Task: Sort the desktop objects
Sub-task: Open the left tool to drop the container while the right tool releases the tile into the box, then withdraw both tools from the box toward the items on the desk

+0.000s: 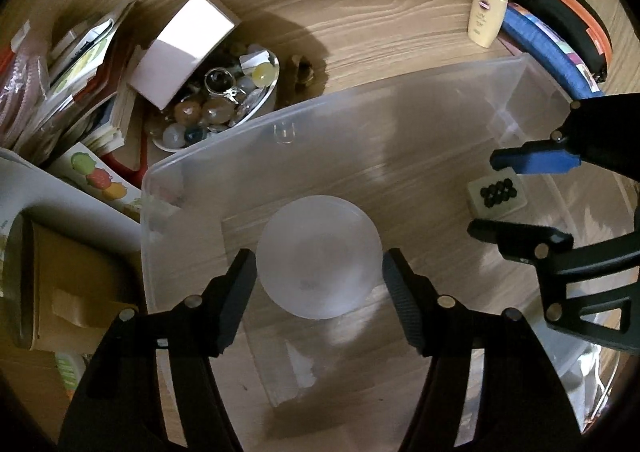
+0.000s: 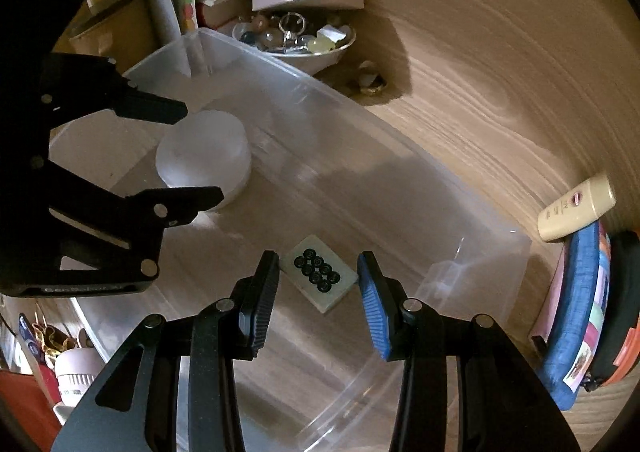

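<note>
A clear plastic bin (image 1: 280, 114) (image 2: 400, 180) stands on the wooden desk. Inside it my left gripper (image 1: 320, 284) (image 2: 196, 152) is shut on a frosted round jar (image 1: 320, 252) (image 2: 204, 148), one black pad on each side, low over the bin floor. To its right my right gripper (image 2: 318, 264) (image 1: 484, 194), with one blue and one black finger, is shut on a pale mahjong tile (image 2: 318, 276) (image 1: 496, 194) with black dots. The tile faces up, pinched at the fingertips across its corners, just above the bin floor.
Behind the bin sit a white bowl of marbles and trinkets (image 1: 216, 108) (image 2: 296, 40), with a white box (image 1: 184, 48) leaning on it. Booklets (image 1: 80, 64) and a cardboard box (image 1: 68, 284) crowd the left. A cream bottle (image 1: 488, 10) (image 2: 576, 208) and blue and orange pouches (image 1: 560, 40) lie right.
</note>
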Demonstrator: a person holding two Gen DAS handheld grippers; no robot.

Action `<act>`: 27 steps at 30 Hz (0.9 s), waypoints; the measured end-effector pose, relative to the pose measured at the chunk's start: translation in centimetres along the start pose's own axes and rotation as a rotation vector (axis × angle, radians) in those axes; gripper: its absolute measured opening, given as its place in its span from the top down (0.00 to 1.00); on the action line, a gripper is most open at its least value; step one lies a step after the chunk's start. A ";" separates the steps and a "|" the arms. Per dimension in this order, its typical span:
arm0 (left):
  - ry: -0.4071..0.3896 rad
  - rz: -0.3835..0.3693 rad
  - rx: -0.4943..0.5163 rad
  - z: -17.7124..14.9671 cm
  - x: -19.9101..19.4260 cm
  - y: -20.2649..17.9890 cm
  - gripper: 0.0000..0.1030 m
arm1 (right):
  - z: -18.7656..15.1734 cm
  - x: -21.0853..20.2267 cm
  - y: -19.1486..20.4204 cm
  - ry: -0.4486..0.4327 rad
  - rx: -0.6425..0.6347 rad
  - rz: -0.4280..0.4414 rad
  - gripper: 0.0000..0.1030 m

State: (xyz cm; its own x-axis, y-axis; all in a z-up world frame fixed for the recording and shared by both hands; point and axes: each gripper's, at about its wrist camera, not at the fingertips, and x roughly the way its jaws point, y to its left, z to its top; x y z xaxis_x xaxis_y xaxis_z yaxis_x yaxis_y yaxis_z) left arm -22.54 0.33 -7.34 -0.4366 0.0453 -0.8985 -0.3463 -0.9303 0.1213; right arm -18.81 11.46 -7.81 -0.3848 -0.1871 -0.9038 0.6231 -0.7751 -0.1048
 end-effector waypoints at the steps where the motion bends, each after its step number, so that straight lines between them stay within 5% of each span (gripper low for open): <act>1: -0.001 -0.002 -0.001 0.0 -0.1 0.1 0.36 | 0.0 -0.1 -0.1 -0.006 0.005 -0.002 0.64; 3: -0.005 0.003 0.000 -0.2 -0.2 0.1 0.36 | -0.1 -0.3 -0.2 -0.011 0.000 -0.005 0.63; 9: -0.021 0.016 0.000 -0.8 -0.9 0.3 0.34 | -0.5 -1.9 -0.9 -0.071 0.021 -0.029 0.37; 18: -0.094 0.042 -0.008 -1.2 -3.6 0.2 0.15 | -0.6 -4.7 0.3 -0.145 0.049 -0.048 0.32; 27: -0.161 0.071 -0.010 -2.4 -6.6 0.3 0.11 | -1.9 -8.6 0.4 -0.245 0.103 -0.055 0.22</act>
State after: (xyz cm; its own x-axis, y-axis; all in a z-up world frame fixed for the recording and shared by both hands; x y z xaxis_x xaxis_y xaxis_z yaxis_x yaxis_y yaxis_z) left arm -17.74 -1.13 -2.36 -0.5872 0.0363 -0.8086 -0.3020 -0.9367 0.1773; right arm -13.98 13.87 -0.87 -0.5772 -0.2744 -0.7691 0.5294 -0.8429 -0.0966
